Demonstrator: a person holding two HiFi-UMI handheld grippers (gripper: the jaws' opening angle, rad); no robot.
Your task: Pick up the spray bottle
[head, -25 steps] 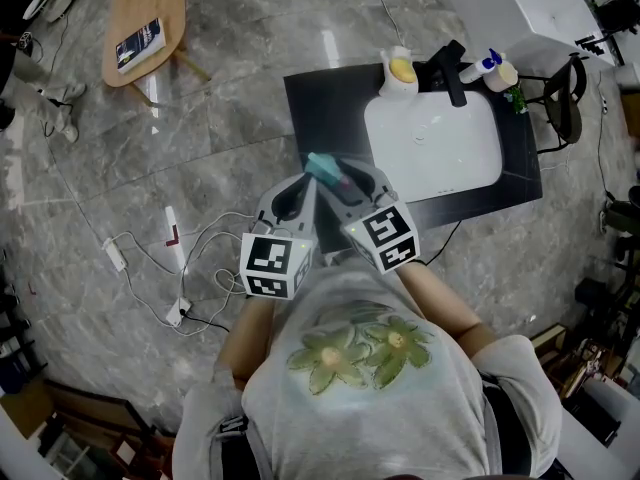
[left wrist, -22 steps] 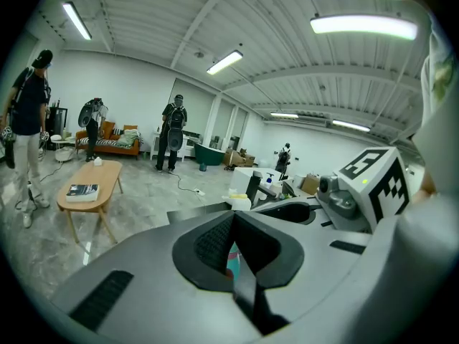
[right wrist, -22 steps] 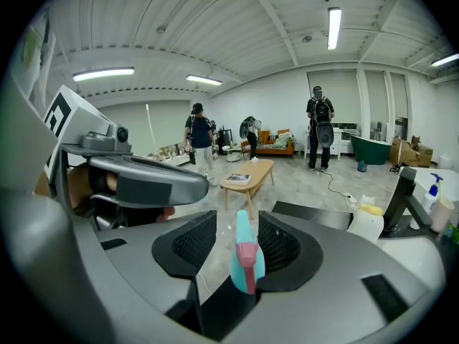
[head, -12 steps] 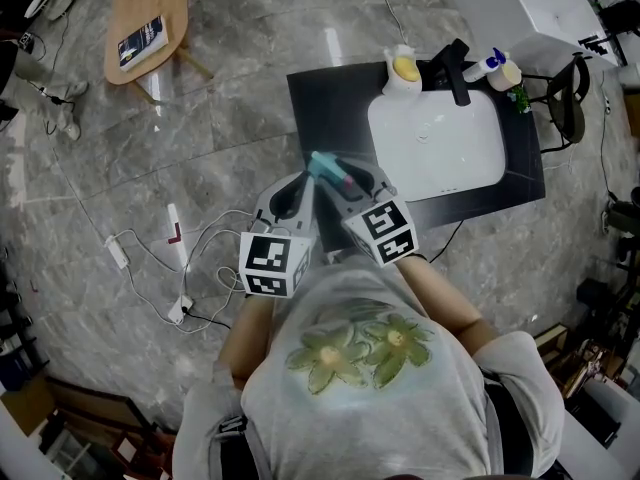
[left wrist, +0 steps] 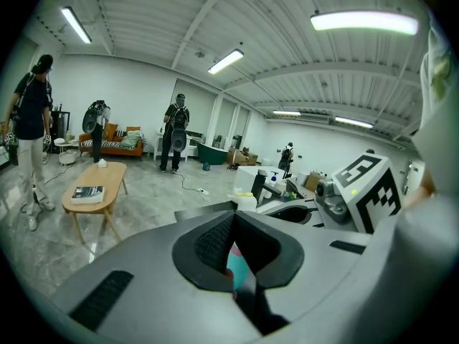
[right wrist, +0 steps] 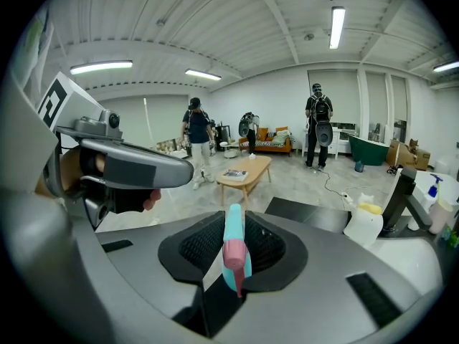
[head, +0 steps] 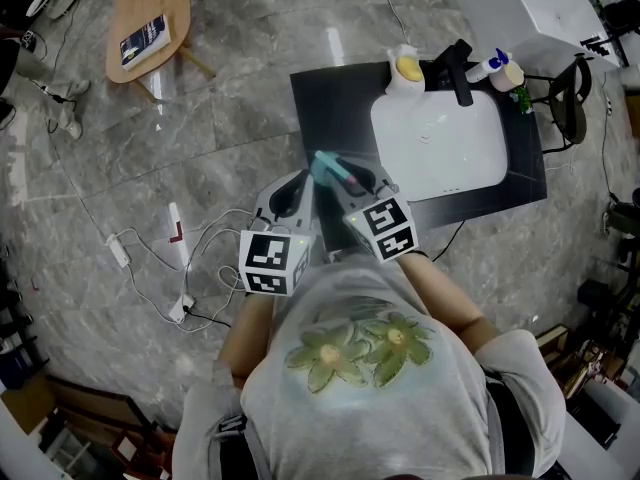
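Spray bottle [right wrist: 234, 244], teal with a pink nozzle, is held in the air at 12 o'clock from the person's chest. Left gripper [left wrist: 235, 244]: jaws narrowly apart, a patch of teal showing through the gap. Right gripper [right wrist: 234, 221], at 3 o'clock from the left: jaws closing at about half width, their tips meeting the bottle's sides.

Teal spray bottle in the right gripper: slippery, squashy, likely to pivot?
The spray bottle, between the closing jaws of the right gripper, looks like smooth plastic, so it may slip or twist against the pads. It is slim beside them, so probably light, maybe squashy. Its pink trigger sticks out on one side, so it could pivot that way.
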